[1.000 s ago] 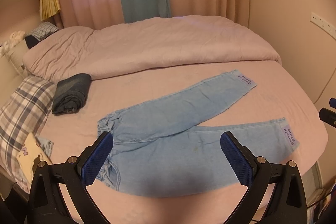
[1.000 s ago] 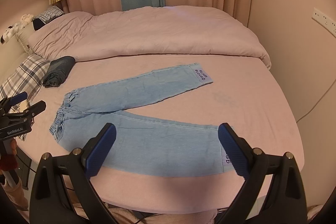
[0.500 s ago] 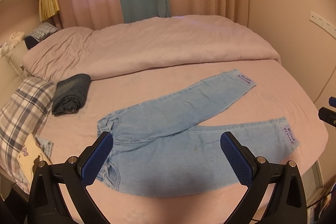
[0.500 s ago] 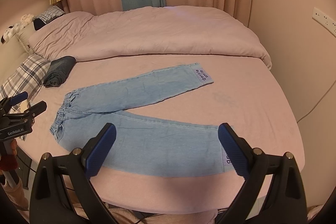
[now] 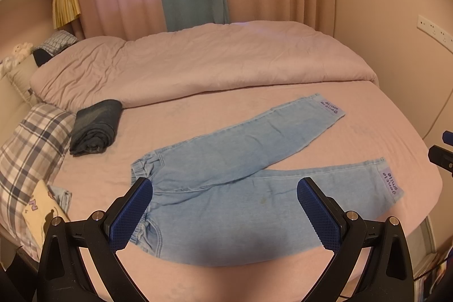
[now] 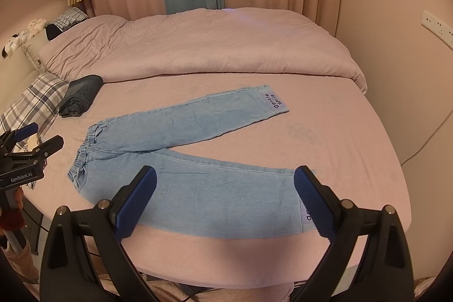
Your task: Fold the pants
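Note:
Light blue pants (image 5: pixel 240 183) (image 6: pixel 198 160) lie flat on the pink bed, waistband to the left, the two legs spread apart in a V toward the right. Each cuff carries a purple label (image 5: pixel 392 183) (image 6: pixel 274 102). My left gripper (image 5: pixel 225 214) hovers open above the near leg by the waistband, nothing between its blue pads. My right gripper (image 6: pixel 225 200) is open too, over the near leg toward its cuff. The left gripper (image 6: pixel 36 139) also shows at the left edge of the right wrist view, off the bed's side.
A folded dark denim garment (image 5: pixel 96 126) rests left of the pants by a plaid pillow (image 5: pixel 28 149). A rumpled pink duvet (image 5: pixel 198 61) covers the bed's far half. Curtains hang behind; a wall with a socket strip (image 5: pixel 433 29) is on the right.

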Tool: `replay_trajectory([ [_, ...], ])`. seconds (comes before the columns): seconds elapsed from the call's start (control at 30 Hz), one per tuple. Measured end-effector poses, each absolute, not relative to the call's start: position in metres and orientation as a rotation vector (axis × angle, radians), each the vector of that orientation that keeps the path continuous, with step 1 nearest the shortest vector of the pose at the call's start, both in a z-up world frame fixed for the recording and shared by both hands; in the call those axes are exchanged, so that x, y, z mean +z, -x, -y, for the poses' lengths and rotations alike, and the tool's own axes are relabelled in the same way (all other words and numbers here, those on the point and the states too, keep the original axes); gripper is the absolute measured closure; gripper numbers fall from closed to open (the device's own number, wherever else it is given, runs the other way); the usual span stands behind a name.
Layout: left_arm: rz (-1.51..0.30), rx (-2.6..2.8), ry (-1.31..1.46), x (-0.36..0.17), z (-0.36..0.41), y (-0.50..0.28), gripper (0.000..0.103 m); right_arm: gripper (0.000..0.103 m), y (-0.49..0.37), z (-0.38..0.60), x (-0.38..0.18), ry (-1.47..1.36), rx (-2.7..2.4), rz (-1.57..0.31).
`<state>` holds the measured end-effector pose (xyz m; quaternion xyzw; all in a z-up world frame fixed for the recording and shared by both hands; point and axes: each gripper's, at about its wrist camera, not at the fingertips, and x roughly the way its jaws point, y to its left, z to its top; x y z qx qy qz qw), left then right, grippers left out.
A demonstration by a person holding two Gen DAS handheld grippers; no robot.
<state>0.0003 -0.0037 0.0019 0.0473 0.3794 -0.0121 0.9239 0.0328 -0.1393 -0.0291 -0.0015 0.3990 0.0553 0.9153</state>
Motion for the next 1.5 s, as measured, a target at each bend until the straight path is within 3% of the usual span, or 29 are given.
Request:
replay_trajectory([
  [1.13, -0.784, -0.059, -0.069, -0.003, 0.0, -0.002, 0.001, 0.004, -0.033, 0.137, -0.031, 0.005, 0.115, -0.822],
  [1.3, -0.847, -0.14, 0.064, -0.036, -0.027, -0.017, 0.001, 0.004, -0.038, 0.133, -0.049, -0.005, 0.183, -0.823],
  [1.5, -0.972, 0.01, 0.246, -0.113, -0.101, -0.031, 0.001, 0.006, -0.06, 0.096, -0.123, 0.037, 0.356, -0.909],
])
